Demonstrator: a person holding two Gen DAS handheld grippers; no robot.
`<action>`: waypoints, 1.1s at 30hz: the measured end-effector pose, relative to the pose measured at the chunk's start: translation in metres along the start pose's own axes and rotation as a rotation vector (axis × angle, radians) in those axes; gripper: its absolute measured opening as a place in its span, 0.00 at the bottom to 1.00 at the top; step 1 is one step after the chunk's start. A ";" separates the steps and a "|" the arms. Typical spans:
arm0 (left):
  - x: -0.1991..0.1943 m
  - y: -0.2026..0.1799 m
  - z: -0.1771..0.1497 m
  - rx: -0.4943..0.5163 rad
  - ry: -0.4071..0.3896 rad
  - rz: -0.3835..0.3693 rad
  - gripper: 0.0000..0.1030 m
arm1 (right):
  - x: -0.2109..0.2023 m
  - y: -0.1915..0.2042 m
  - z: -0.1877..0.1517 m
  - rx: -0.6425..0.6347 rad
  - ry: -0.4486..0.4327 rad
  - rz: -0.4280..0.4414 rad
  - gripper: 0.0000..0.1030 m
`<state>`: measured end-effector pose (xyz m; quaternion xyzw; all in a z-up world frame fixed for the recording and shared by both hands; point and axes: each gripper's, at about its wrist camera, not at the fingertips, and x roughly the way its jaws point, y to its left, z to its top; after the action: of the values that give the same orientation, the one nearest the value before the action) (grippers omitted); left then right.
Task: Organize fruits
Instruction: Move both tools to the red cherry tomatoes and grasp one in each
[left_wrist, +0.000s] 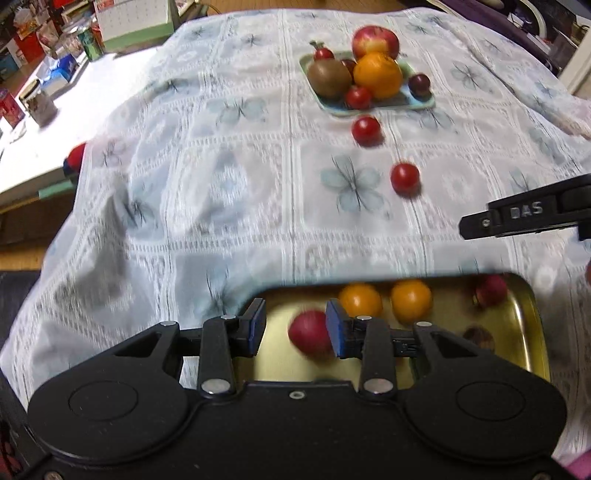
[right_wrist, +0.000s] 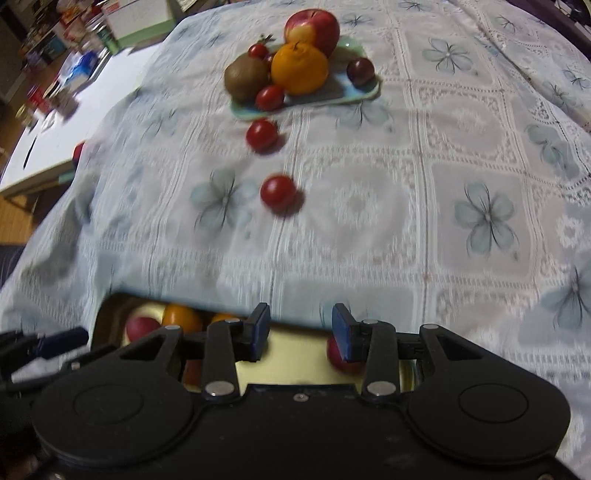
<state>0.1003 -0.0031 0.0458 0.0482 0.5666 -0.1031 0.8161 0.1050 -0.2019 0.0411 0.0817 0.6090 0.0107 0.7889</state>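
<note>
Hovering both grippers over the gold tray (left_wrist: 532, 314) at the near edge, jaws apart, gripping nothing.

Left gripper (left_wrist: 297, 326) parted over a blurry red fruit (left_wrist: 308, 334), two orange ones (left_wrist: 410, 299) just ahead; right gripper (right_wrist: 300, 330) same, red fruit (right_wrist: 341, 360) under its right finger. Further ahead: two loose cherry tomatoes (right_wrist: 277, 192) on the tablecloth (right_wrist: 369, 236), then the green plate (left_wrist: 417, 103) with apple (left_wrist: 375, 40), orange (left_wrist: 376, 74), kiwi (left_wrist: 328, 75).

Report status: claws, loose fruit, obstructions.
Left claw and right claw empty, jaws apart, over gold tray. Two cherry tomatoes loose on tablecloth, short of green plate. Path unobstructed.
</note>
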 end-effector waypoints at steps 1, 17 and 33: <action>0.003 0.001 0.006 -0.004 -0.004 0.008 0.43 | 0.004 0.001 0.007 0.011 -0.004 0.003 0.38; 0.057 0.027 0.063 -0.087 -0.010 0.079 0.43 | 0.078 0.016 0.081 0.143 -0.009 0.001 0.39; 0.078 -0.021 0.110 0.041 -0.070 0.013 0.43 | 0.078 -0.003 0.082 0.154 -0.010 -0.002 0.32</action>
<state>0.2223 -0.0541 0.0130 0.0651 0.5353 -0.1112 0.8348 0.2036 -0.2056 -0.0138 0.1416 0.6043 -0.0371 0.7832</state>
